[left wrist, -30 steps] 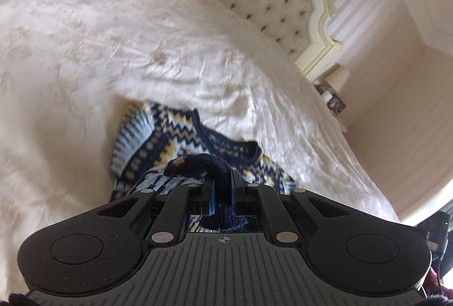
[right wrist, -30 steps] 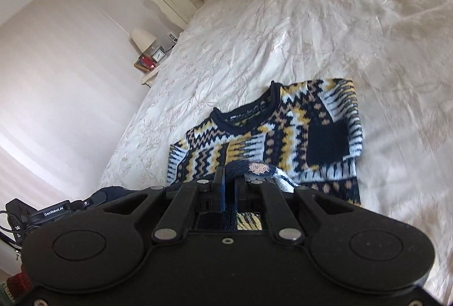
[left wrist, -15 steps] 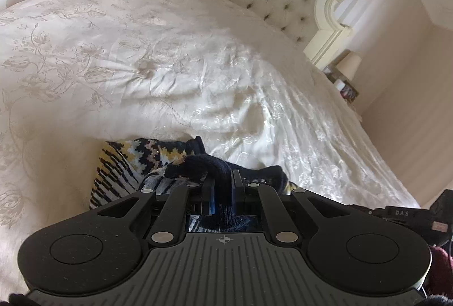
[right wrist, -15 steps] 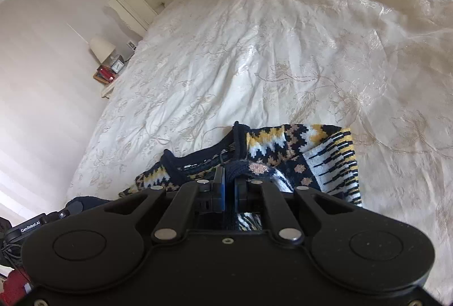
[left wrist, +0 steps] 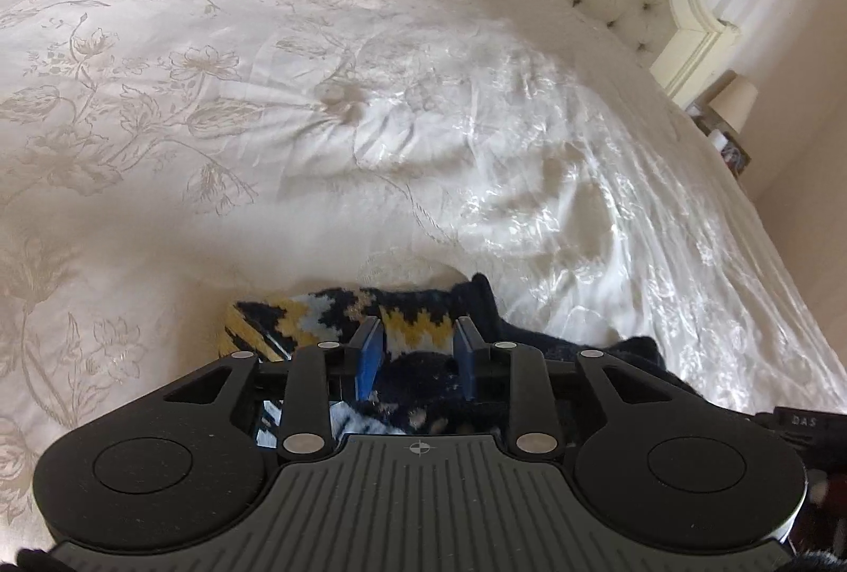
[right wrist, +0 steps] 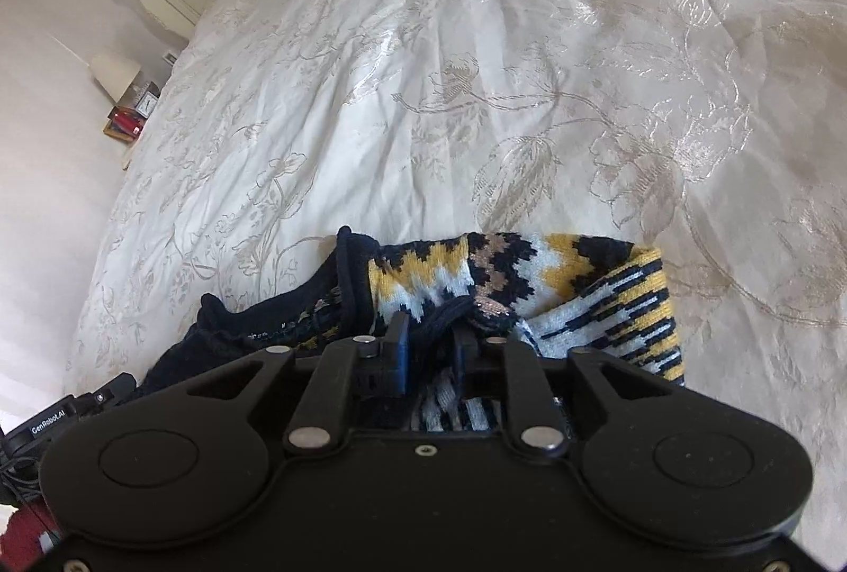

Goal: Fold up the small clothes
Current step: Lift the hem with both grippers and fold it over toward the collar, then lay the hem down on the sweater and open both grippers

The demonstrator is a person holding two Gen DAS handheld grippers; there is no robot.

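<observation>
Both the left gripper [left wrist: 415,350] and right gripper [right wrist: 429,344] are opening over the patterned knit sweater [right wrist: 524,286], its folded hem at 12 o'clock liable to snag a pad and spring back.

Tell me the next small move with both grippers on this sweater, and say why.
Probably lift both clear. The left gripper and right gripper are opening, pads apart around the hem, and the sweater already lies doubled over on the bedspread, so this fold looks laid.

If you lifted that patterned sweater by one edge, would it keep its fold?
Probably not: the sweater is soft knit, already slumped in bunched layers, so it would likely droop. On the glossy bedspread it may slide easily if pushed.
</observation>
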